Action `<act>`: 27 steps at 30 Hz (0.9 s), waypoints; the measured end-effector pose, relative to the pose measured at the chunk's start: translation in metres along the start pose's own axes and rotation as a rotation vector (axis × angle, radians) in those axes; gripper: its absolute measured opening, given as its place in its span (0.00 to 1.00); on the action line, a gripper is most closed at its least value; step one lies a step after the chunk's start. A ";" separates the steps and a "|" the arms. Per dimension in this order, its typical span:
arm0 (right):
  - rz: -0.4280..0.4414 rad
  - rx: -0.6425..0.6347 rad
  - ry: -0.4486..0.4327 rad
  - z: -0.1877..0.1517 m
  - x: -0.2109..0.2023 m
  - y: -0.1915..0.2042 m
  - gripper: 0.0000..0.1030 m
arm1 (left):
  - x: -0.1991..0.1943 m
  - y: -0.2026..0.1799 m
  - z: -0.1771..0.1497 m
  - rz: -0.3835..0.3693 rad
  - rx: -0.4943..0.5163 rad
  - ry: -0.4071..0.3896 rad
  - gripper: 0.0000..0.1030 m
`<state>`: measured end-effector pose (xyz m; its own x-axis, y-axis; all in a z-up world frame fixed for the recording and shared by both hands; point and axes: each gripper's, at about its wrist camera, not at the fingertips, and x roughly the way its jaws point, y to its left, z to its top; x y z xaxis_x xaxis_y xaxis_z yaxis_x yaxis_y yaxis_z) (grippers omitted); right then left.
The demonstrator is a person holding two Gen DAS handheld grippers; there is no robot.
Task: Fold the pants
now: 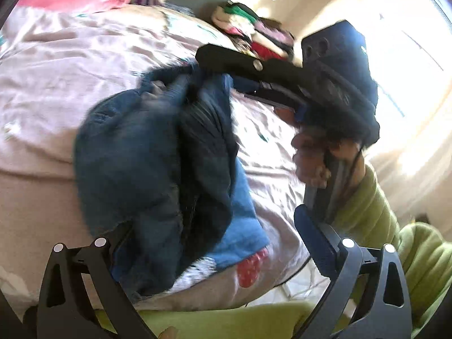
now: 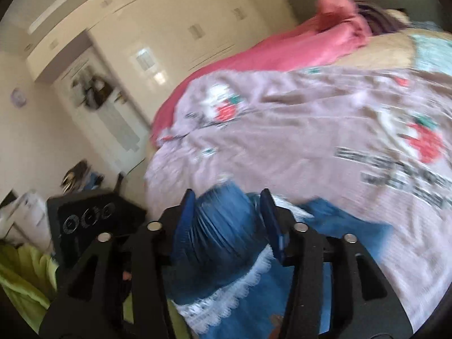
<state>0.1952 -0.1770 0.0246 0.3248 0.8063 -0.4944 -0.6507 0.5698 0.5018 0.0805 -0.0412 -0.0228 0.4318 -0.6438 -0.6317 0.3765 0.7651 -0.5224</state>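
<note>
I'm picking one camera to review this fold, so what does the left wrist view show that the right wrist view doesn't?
Only the left wrist view shows the right gripper from outside, the bare hand on its handle with a green sleeve, and a heap of mixed clothes at the far edge of the bed.

Only the right wrist view shows the cream wardrobe doors, a black device with round dials, and the white lace trim on the denim.

Both show the bunched blue denim pants, the pinkish printed bedspread and the pink blanket.

Home bedroom, bed (image 2: 296, 130) with printed pink cover, cream built-in wardrobes (image 2: 158, 28), clothes pile (image 1: 254, 34)
</note>
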 end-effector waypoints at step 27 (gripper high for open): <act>-0.355 0.087 0.048 -0.071 -0.030 -0.031 0.61 | 0.007 -0.023 -0.023 0.192 0.134 0.040 0.96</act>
<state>0.1572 -0.2302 -0.0265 0.4856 0.5487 -0.6805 -0.4420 0.8257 0.3504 0.0561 -0.0634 -0.0281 0.4744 -0.4840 -0.7353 0.3974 0.8631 -0.3116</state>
